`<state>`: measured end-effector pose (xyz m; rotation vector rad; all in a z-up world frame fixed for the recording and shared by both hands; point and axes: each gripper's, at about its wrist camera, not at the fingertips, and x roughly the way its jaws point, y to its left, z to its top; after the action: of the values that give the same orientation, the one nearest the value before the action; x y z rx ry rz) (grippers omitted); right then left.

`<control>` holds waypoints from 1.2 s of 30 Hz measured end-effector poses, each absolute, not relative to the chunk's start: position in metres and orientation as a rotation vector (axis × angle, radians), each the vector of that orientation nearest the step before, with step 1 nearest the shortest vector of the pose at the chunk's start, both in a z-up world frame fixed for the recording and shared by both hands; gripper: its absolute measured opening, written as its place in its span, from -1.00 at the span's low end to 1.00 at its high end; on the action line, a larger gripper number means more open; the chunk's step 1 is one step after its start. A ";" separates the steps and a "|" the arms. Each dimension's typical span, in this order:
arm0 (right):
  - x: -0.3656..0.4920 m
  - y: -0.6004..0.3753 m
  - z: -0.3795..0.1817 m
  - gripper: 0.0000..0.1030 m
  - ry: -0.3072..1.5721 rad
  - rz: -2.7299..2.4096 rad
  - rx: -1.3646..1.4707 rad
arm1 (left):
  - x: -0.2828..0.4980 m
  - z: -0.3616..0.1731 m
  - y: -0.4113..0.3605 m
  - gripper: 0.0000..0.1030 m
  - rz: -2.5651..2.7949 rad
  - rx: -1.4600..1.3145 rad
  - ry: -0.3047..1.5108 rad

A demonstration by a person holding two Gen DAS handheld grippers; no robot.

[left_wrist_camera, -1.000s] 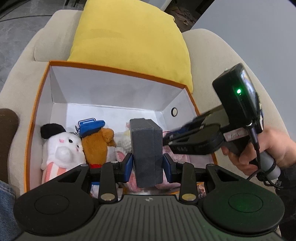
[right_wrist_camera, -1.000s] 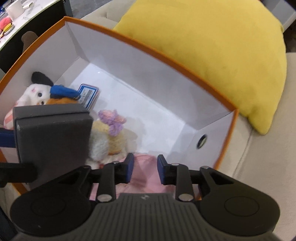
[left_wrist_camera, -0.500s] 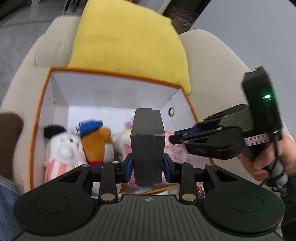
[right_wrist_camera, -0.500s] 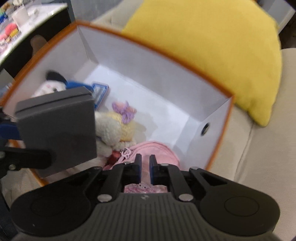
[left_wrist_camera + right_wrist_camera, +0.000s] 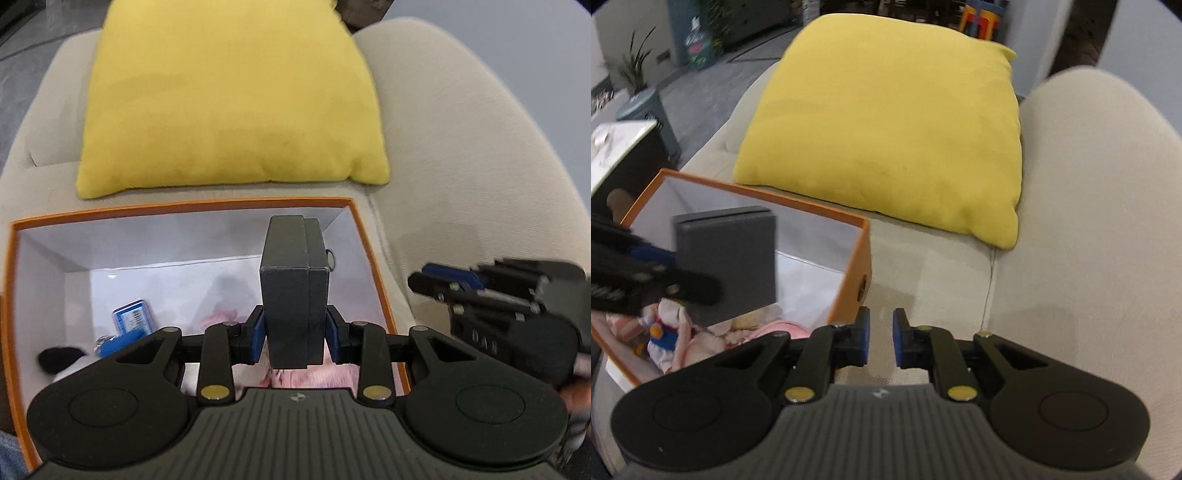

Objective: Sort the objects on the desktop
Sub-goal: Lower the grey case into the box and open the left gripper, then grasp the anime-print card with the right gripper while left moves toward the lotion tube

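Note:
My left gripper (image 5: 295,332) is shut on a dark grey box (image 5: 293,291), held upright over the right end of the orange-rimmed white carton (image 5: 184,205). Seen from the right wrist, the grey box (image 5: 735,258) hangs above the carton (image 5: 757,192). Plush toys (image 5: 665,332) and a pink item (image 5: 314,376) lie inside the carton, beside a blue card (image 5: 133,317). My right gripper (image 5: 880,332) is outside the carton, over the beige sofa seat; its jaws are opening with a narrow gap and nothing between them. It shows blurred (image 5: 436,280) in the left wrist view.
A large yellow cushion (image 5: 229,92) leans on the sofa back behind the carton. The sofa's beige armrest (image 5: 461,147) curves round on the right. A dark side table (image 5: 624,147) with white things stands left of the sofa.
Both grippers have drawn back and up from the carton. The left still carries the grey box. The right swung right, out over the sofa seat; its jaws narrowed, then widened slightly.

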<state>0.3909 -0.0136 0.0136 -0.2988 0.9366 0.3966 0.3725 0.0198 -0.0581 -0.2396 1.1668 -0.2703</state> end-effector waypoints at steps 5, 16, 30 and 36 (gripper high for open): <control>0.416 -0.024 -0.014 -0.72 0.976 0.376 -0.236 | 0.388 -0.074 0.005 -0.27 -0.254 -0.237 1.252; 0.424 -0.029 -0.029 -0.63 0.960 0.424 -0.179 | 0.402 -0.100 0.001 -0.26 -0.225 -0.351 1.258; 0.407 -0.037 -0.027 -0.63 0.970 0.398 -0.197 | 0.367 -0.085 0.020 -0.06 -0.245 -0.483 1.200; 0.361 -0.055 -0.009 -0.61 0.922 0.407 -0.198 | 0.305 -0.033 0.013 -0.06 -0.276 -0.300 1.036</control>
<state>0.3605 -0.0548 -0.0087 -0.1984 0.9215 0.4074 0.3048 0.0128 -0.0334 -0.3001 1.0360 -0.2765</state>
